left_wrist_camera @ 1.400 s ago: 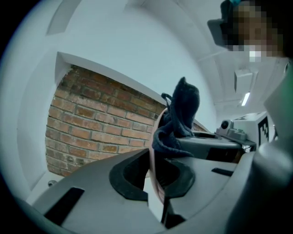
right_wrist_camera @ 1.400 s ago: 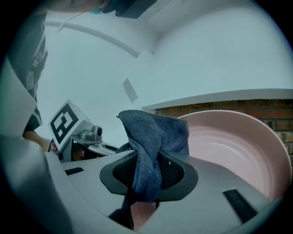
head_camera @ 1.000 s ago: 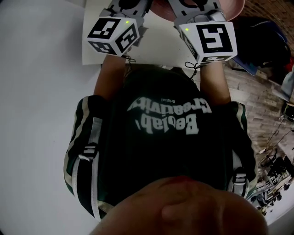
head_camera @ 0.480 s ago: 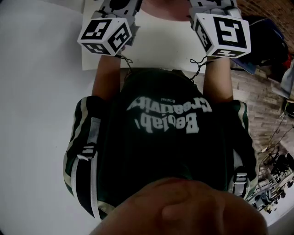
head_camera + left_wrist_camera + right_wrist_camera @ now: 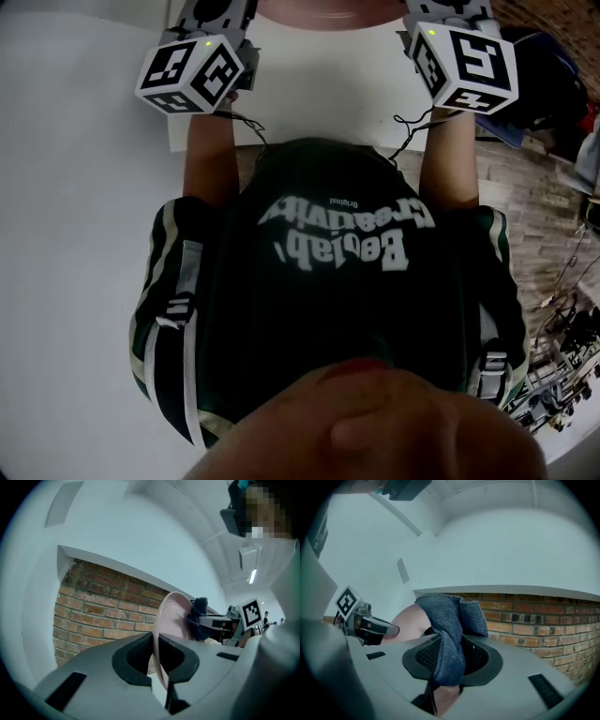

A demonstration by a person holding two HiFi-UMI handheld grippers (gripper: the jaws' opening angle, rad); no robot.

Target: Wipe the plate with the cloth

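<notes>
At twelve o'clock the grippers have spread apart, left gripper [image 5: 155, 649] pinching the round pink plate [image 5: 174, 618], right gripper [image 5: 449, 657] clamping the blue-grey terry cloth [image 5: 449, 620] — likely an outward wiping stroke.

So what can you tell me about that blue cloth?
The cloth is dark blue and looks like soft, nubby microfibre, bunched into folds. The right gripper is shut on its middle, so a thick fold stands above the jaws and a little hangs below. In the left gripper view it seems pressed against the face of the pink plate.
</notes>
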